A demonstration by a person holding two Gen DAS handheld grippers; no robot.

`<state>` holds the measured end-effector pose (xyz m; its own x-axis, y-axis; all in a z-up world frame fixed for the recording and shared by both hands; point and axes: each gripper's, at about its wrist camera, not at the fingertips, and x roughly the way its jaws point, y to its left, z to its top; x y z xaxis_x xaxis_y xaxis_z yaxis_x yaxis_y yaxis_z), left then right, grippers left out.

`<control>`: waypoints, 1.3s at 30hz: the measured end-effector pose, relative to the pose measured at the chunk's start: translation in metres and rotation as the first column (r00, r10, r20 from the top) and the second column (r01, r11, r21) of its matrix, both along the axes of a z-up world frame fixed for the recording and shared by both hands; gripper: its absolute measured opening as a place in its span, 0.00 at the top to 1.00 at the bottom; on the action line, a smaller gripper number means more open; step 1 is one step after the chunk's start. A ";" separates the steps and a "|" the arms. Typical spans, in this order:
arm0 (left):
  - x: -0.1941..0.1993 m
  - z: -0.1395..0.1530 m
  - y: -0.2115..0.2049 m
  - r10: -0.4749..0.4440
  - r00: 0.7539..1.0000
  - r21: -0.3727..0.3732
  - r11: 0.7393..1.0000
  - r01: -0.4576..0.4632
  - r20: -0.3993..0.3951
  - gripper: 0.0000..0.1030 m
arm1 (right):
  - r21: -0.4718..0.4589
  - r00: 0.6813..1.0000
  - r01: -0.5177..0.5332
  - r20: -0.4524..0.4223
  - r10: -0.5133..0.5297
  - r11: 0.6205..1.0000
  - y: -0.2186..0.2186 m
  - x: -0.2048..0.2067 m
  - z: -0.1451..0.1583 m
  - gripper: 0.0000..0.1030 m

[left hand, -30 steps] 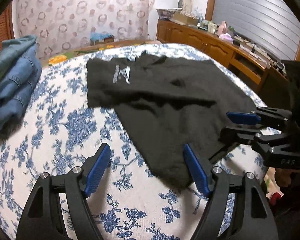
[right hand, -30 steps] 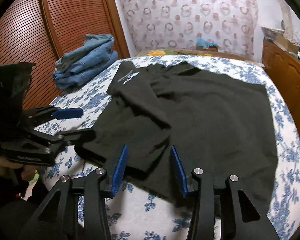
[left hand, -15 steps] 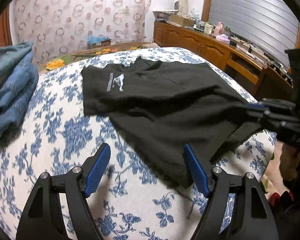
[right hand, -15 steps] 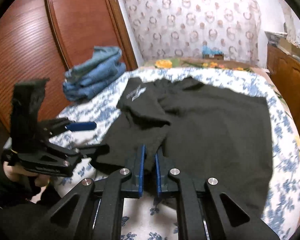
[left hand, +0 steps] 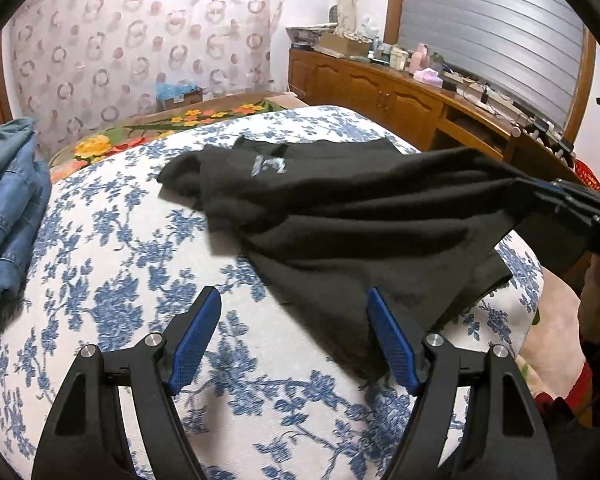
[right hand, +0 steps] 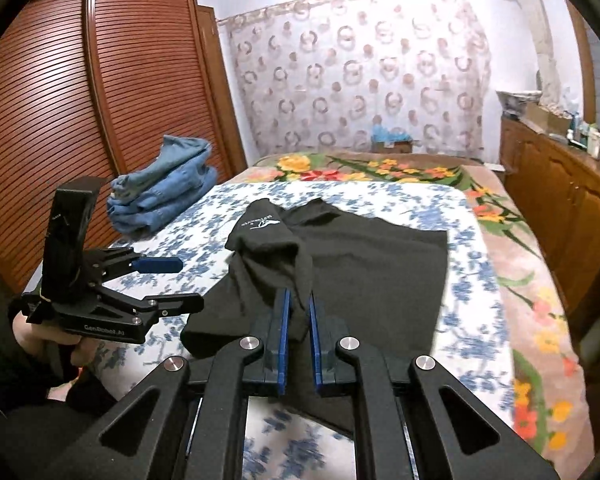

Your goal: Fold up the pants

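Black pants [right hand: 364,264] lie on the bed [left hand: 112,288], near edge lifted. Right tool [right hand: 298,320] clenched on that bunched hem. Left tool [left hand: 294,336] released, over bare sheet beside the cloth. Advice: lift evenly, carry hem far toward the waistband, left tool pinning the crease.

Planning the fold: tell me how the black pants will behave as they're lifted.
Likely floppy: the black pants sag in loose folds from the right gripper. Probably light, since one pinch raises a leg. Expect dragging, as most cloth lies on the floral bedspread.
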<state>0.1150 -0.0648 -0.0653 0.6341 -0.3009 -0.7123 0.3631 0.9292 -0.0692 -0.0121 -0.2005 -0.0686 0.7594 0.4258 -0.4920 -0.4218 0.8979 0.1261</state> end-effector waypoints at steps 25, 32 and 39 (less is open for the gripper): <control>0.005 -0.028 -0.021 -0.017 0.998 0.037 0.999 0.020 -0.067 0.25 | -0.011 0.979 0.093 -0.179 -0.093 0.996 -0.037 -0.024 -0.031 0.87; 0.003 -0.030 -0.021 -0.014 0.998 0.046 0.999 0.017 -0.058 0.24 | -0.030 0.980 0.133 -0.148 -0.136 0.991 -0.046 -0.023 -0.024 0.75; 0.005 -0.030 -0.021 -0.012 0.998 0.037 0.999 0.014 -0.056 0.24 | -0.034 0.983 0.142 -0.115 -0.145 0.989 -0.045 -0.018 -0.015 0.64</control>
<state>0.1196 -0.0854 -0.0950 0.5890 -0.2812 -0.7576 0.3720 0.9266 -0.0547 -0.0298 -0.2450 -0.0833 0.7483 0.3032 -0.5901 -0.2723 0.9514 0.1436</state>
